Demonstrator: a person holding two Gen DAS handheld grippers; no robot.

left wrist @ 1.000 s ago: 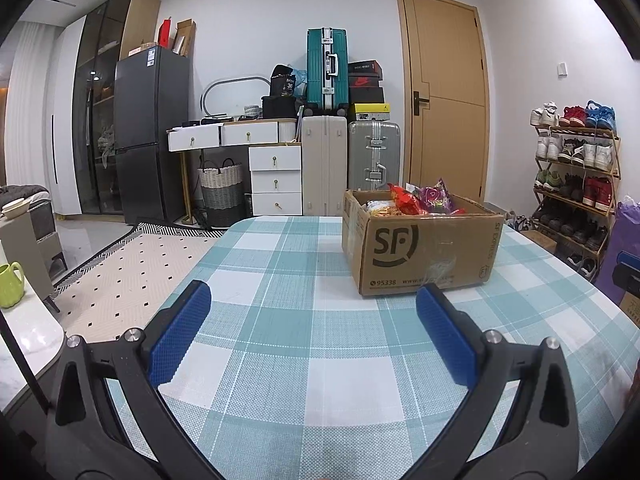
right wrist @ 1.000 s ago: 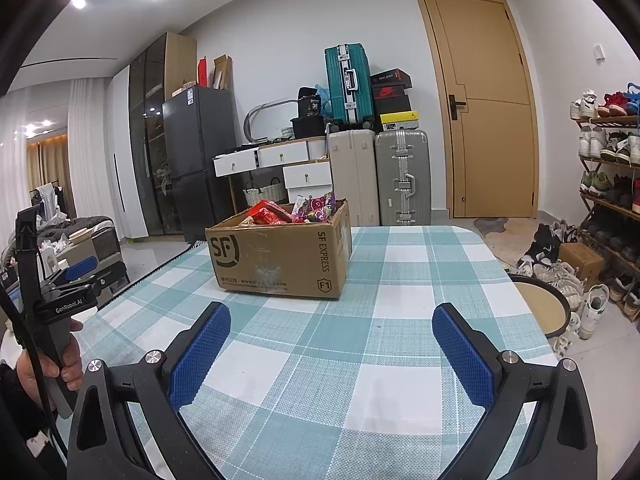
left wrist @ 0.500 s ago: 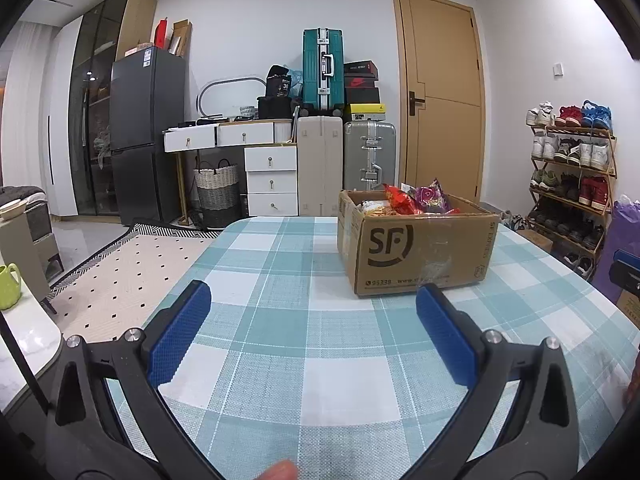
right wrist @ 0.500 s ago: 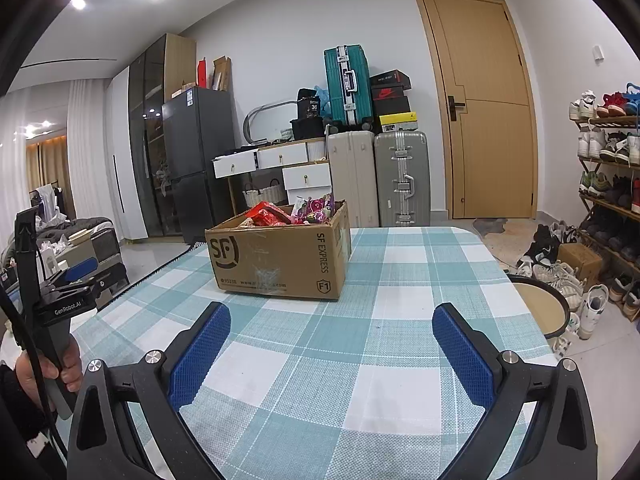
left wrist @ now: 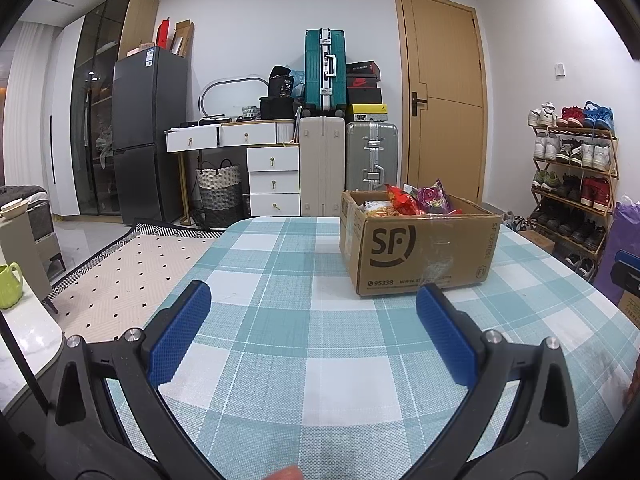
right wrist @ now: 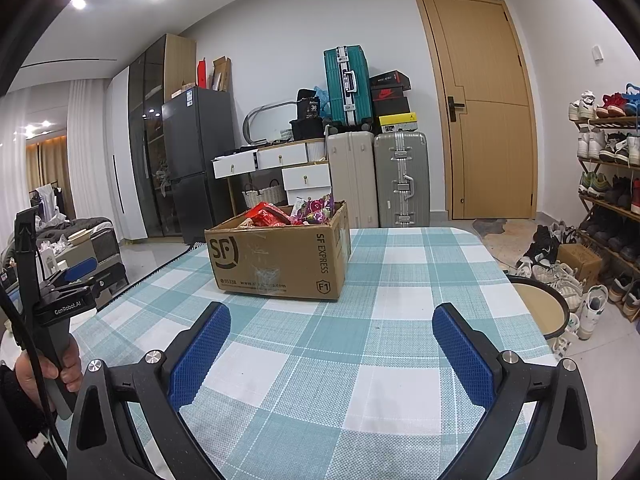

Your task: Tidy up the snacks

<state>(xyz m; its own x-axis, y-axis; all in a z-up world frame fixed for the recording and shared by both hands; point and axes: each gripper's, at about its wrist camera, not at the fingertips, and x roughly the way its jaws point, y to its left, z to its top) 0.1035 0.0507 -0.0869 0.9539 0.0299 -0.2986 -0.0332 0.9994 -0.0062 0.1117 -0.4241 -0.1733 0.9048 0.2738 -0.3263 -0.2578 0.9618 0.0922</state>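
Both grippers are hovering with jaws spread wide and gripping nothing, the left gripper and right gripper each pointing over the checked counter at the cardboard box, which is sitting mid-counter and holding snack packets.

I see bare counter across the lower frame before both claws; only the cardboard box, upper center-right, blocks the way.
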